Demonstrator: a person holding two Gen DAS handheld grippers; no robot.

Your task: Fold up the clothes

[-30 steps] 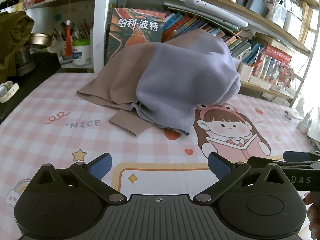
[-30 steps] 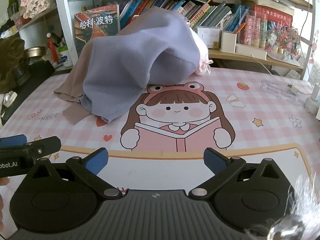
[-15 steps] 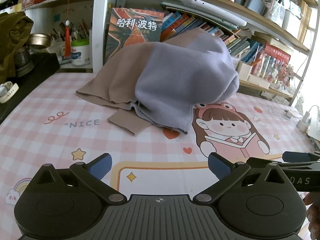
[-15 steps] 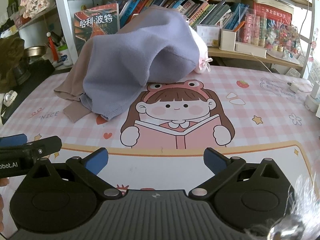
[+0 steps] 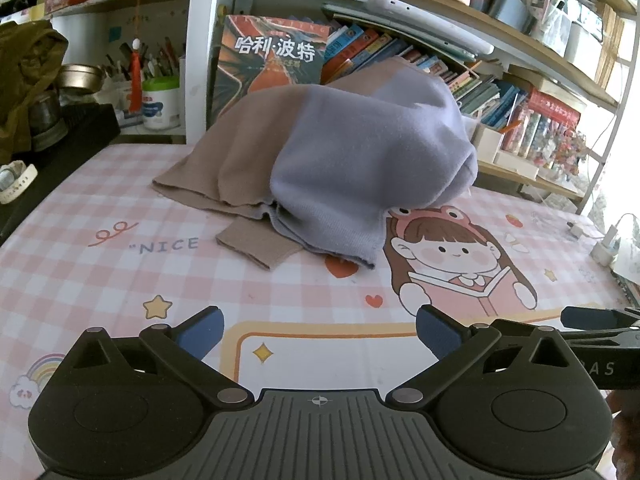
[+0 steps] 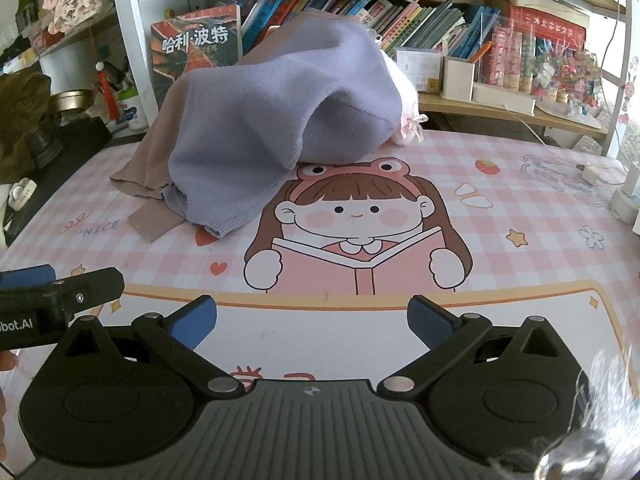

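Left claw [image 5: 318, 330] wide open, empty, low over pink checked cartoon-print desk [image 5: 100, 280]; right claw [image 6: 312, 320] likewise spread, holding nothing. Well ahead of both, crumpled lavender-and-tan knit sweater [image 5: 360, 168] heaped at desk's far edge against bookshelf [image 6: 400, 12], tan cuff [image 5: 256, 246] trailing forward

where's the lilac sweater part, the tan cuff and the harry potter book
lilac sweater part [image 5: 360, 172], left wrist view, middle of its draped front
tan cuff [image 5: 256, 244], left wrist view, flat sleeve end
harry potter book [image 6: 196, 46], right wrist view, cover title
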